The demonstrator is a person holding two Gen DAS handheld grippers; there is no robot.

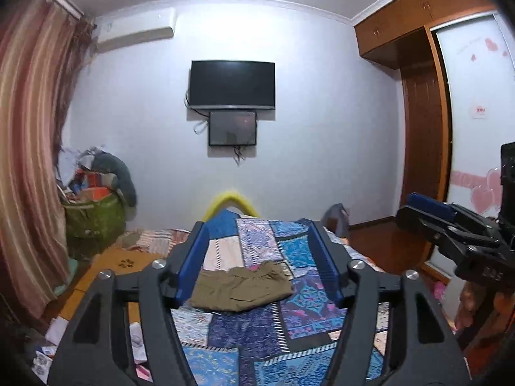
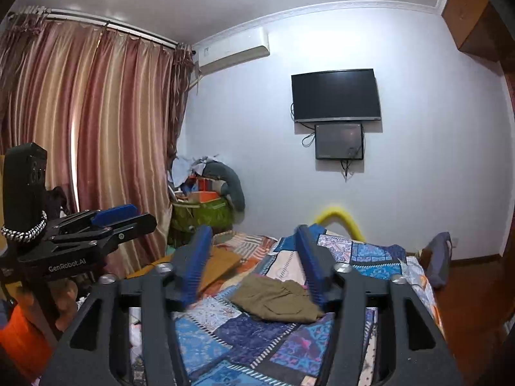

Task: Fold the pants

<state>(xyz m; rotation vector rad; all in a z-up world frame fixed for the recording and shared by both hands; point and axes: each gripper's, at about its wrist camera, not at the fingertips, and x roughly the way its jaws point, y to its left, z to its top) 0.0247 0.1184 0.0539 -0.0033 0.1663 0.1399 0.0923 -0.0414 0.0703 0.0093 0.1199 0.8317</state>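
1. Pants (image 1: 239, 289), olive and folded into a compact bundle, lie on my patchwork quilt (image 1: 289, 321) near the middle of the bed.
2. My left gripper (image 1: 257, 228) hangs above them, jaws apart, nothing between the blue pads.
3. My right gripper (image 2: 252, 231) is likewise spread and empty.
4. Both are clear of the cloth, facing the wall television (image 1: 232, 84).

Matt olive cloth pants (image 1: 239, 288); patterned cotton-like bedspread (image 1: 289, 318); glossy wooden wardrobe (image 1: 421, 135); sheeny striped curtain (image 2: 96, 122)
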